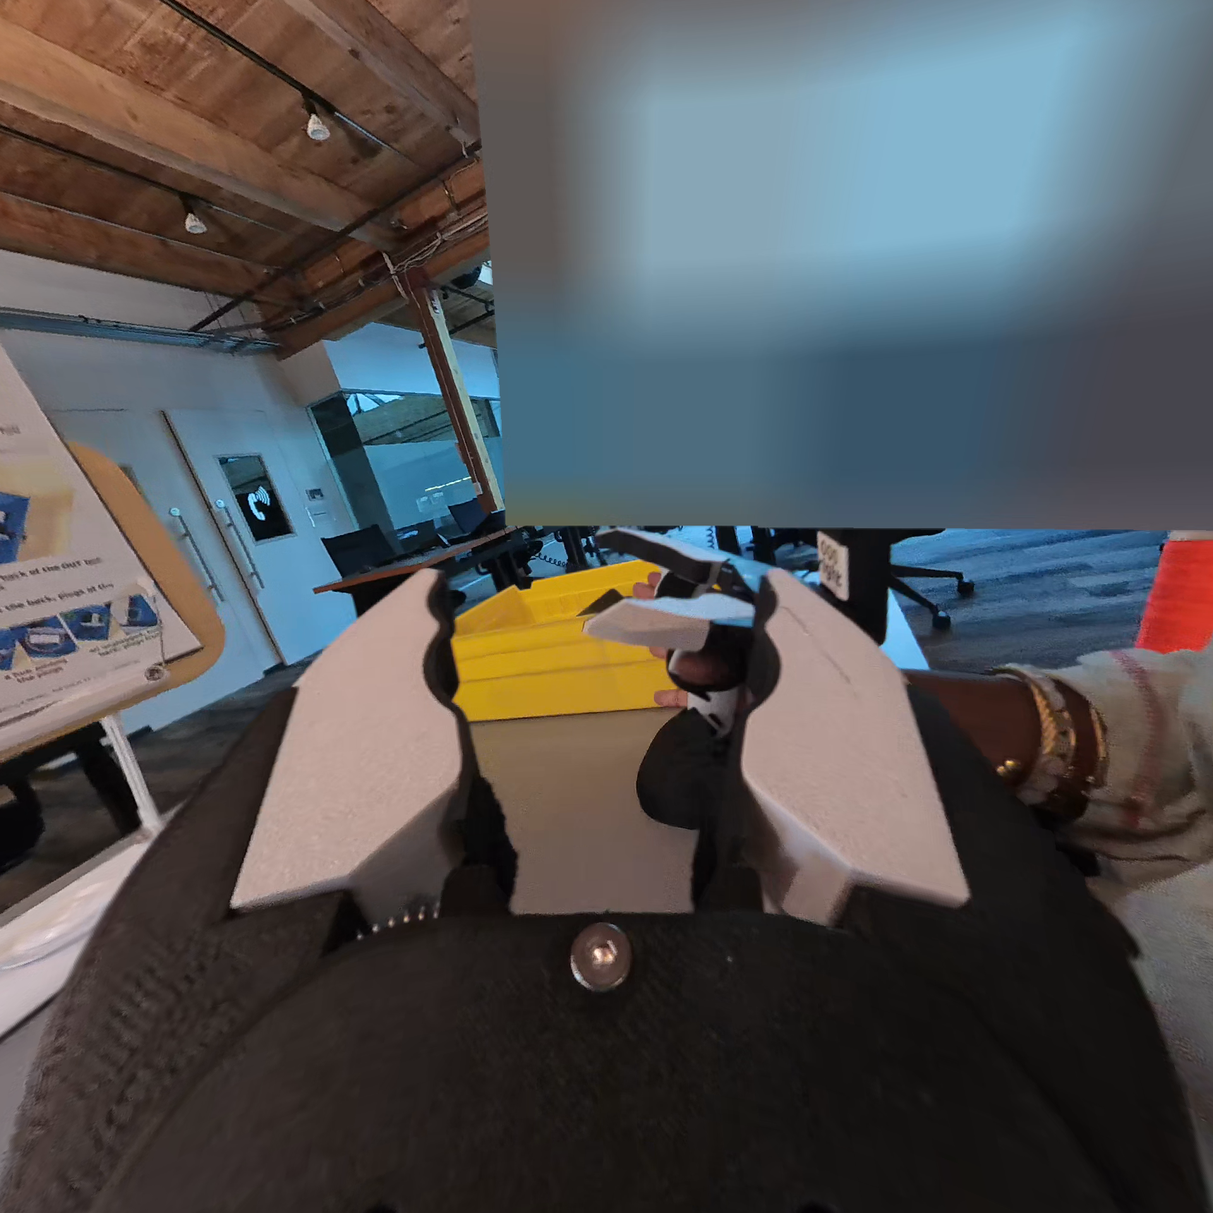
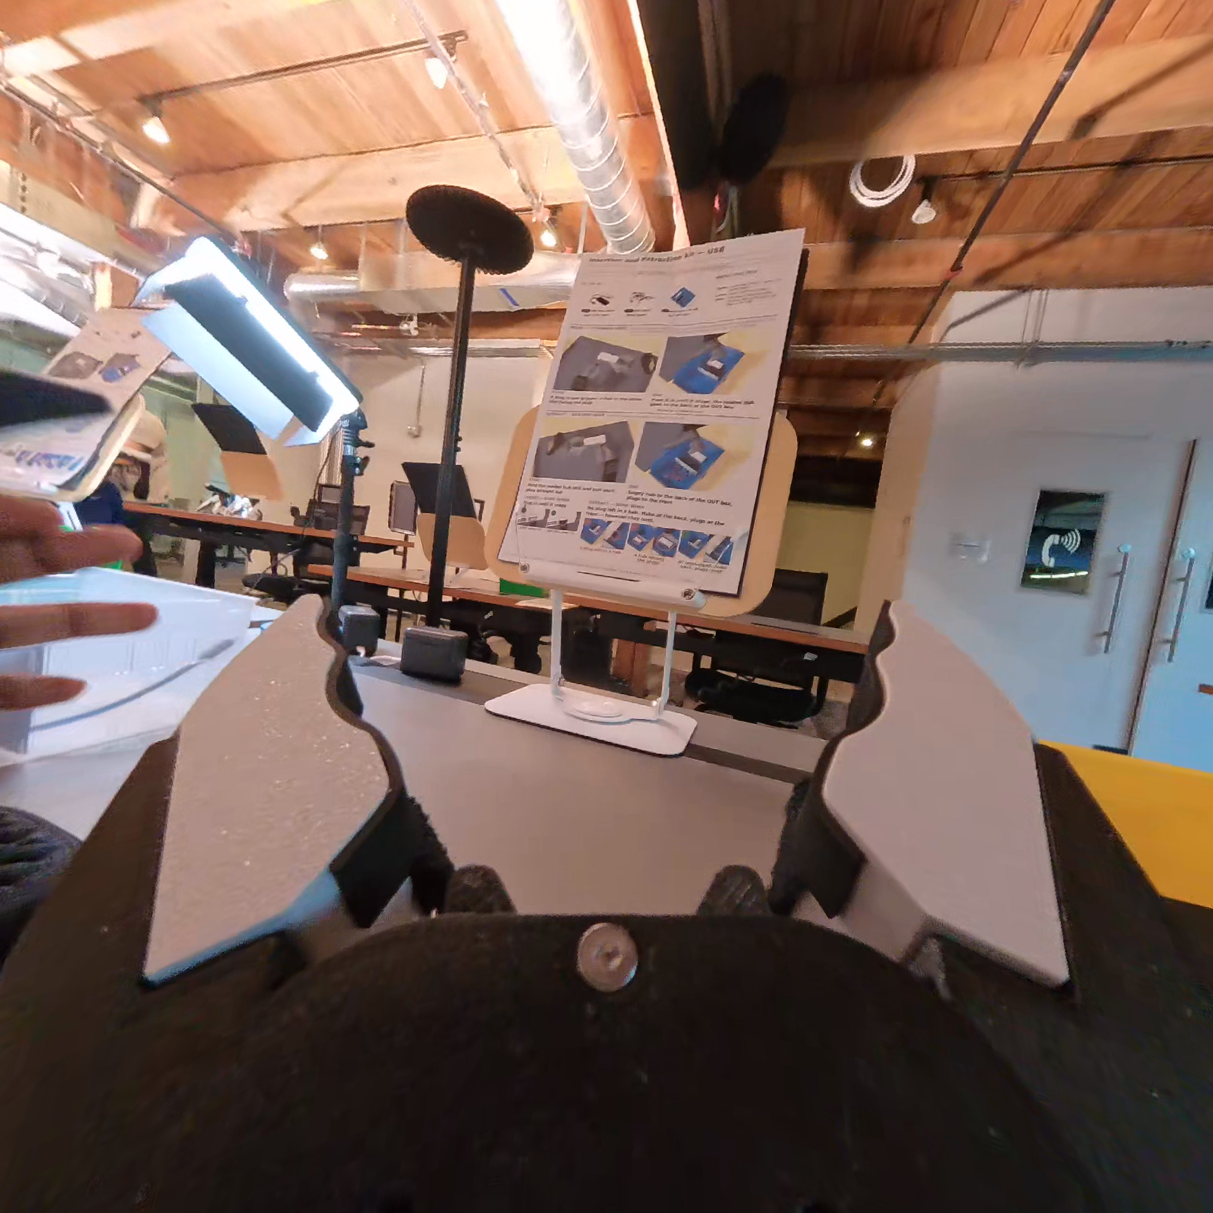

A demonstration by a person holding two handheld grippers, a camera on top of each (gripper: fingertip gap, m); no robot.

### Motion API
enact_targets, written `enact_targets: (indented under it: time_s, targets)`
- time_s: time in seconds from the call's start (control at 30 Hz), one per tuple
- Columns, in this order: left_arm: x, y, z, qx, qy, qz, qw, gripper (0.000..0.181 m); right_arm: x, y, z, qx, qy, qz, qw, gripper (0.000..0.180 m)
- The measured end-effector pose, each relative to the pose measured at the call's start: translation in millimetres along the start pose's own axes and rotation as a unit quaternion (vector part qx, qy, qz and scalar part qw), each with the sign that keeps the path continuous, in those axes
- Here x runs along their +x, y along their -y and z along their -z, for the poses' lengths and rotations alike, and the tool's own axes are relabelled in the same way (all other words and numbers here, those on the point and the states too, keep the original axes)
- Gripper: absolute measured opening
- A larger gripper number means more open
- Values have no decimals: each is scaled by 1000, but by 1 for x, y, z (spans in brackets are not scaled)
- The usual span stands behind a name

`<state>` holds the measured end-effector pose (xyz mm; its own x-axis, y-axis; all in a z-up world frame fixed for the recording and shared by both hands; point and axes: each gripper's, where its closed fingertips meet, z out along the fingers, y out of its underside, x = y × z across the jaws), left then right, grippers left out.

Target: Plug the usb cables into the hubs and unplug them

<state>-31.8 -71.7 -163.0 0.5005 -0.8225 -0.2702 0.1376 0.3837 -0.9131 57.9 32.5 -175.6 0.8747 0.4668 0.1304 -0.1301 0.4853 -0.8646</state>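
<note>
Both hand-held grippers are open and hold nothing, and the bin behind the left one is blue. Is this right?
Not quite: the bin is yellow, not blue, as the left wrist view shows. The rest holds: the left hand-held gripper and the right hand-held gripper are both open and hold nothing.

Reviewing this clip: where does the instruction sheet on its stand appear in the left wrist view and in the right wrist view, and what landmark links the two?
Left wrist view: the instruction sheet on its stand sits at the far left edge, tilted and partly cut off.
Right wrist view: it stands upright at centre, on the table beyond the open fingers.
Shared landmark: the white door with a phone sign, and the yellow bin.
</note>
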Motion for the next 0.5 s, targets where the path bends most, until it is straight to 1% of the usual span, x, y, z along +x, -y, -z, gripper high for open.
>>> enact_targets:
  time_s: [0.03,0.1,0.17,0.23,0.33,0.4,0.43,0.5]
  targets:
    - [3,12,3,1,-2,-11,1000,95,-1,2,0,4,1,-10,1000,145]
    - [5,45,10,0,0,-41,999,101,-4,1,-1,6,7,-19,1000,145]
    - [-3,75,28,-11,25,-75,997,98,-8,-1,-2,-3,12,-7,1000,145]
    - [-20,89,57,-54,67,-95,992,96,-10,-1,-2,-4,14,2,1000,145]
    - [-63,90,121,-158,166,-123,966,89,-11,-1,-2,-5,16,-6,1000,144]
    - [-86,82,166,-239,215,-107,941,87,-11,-2,-2,-6,17,-9,1000,144]
    - [-94,75,187,-285,225,-108,925,87,-11,-2,-2,-6,16,-9,1000,143]
    - [-103,55,224,-382,205,-119,893,87,-12,-3,-3,-8,19,-8,1000,143]
